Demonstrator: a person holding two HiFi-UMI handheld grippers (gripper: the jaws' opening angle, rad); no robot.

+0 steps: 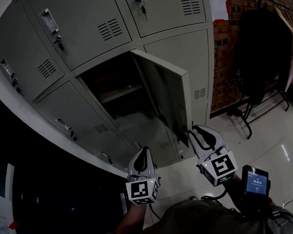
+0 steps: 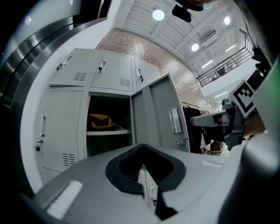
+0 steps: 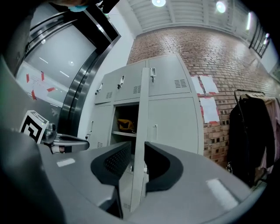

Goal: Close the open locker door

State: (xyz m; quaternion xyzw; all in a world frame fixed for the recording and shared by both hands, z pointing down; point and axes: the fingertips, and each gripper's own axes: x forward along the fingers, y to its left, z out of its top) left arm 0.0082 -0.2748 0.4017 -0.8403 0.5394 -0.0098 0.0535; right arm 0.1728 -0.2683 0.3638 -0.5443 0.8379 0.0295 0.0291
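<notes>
Your right tongs [image 1: 192, 132] are narrowed onto the free edge of the grey sheet-metal locker door [image 1: 167, 98]. In the right gripper view that edge runs up between the two black pads, one pad on each face. The door stands swung out from the bank of grey steel lockers [image 1: 83, 22]. Its open compartment lies just left of the right tongs.

A crumpled yellow bundle [image 3: 126, 125] sits on the shelf inside, beyond and left of the pads.

Your left tongs [image 1: 143, 153] are pressed together at the tips with nothing between them. They are low, left of the right tongs, and clear of the door.

White paper notices [image 3: 208, 85] hang on the red brick wall [image 3: 218, 57] up and right of the right tongs; their print is too small to read. Further right is a black clothes rack with dark garments [image 1: 260, 51].

A small black device with a lit blue screen [image 1: 254, 182] sits just behind the right tongs; its writing cannot be made out.
</notes>
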